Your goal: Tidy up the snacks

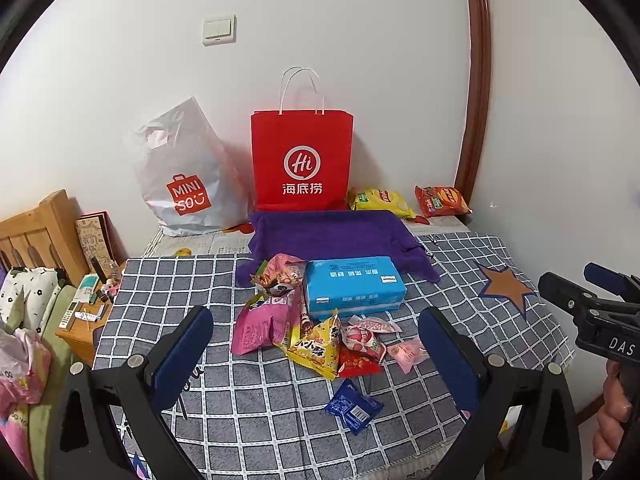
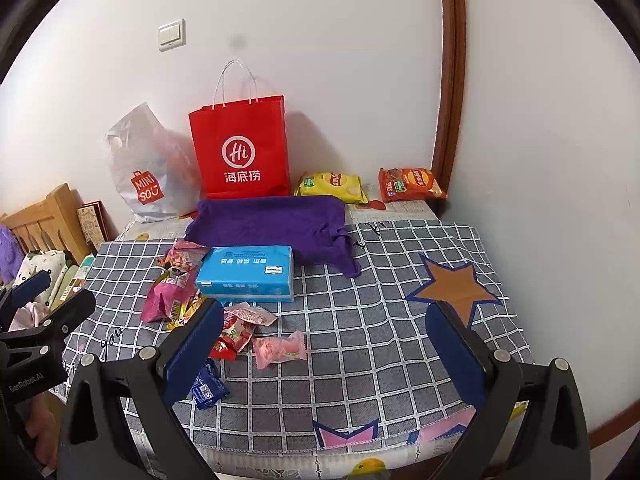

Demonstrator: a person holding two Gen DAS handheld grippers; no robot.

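A pile of small snack packets lies on the checked cloth: a pink bag [image 1: 256,326], a yellow triangular pack [image 1: 318,348], a pink candy [image 1: 408,352] [image 2: 280,348] and a blue sachet [image 1: 352,406] [image 2: 208,386]. A blue tissue box [image 1: 352,286] [image 2: 246,274] sits behind them. A red paper bag [image 1: 302,160] [image 2: 242,148] stands at the wall, with a yellow chip bag [image 1: 380,200] [image 2: 332,186] and an orange chip bag [image 1: 440,200] [image 2: 410,184] to its right. My left gripper [image 1: 316,348] is open above the pile. My right gripper [image 2: 324,340] is open, right of the pile.
A purple cloth [image 1: 332,236] [image 2: 272,224] lies in front of the red bag. A white plastic Miniso bag [image 1: 184,176] [image 2: 148,172] leans on the wall at left. A wooden bed frame and nightstand [image 1: 80,320] with clutter stand left of the table. A brown door frame [image 1: 476,80] rises at right.
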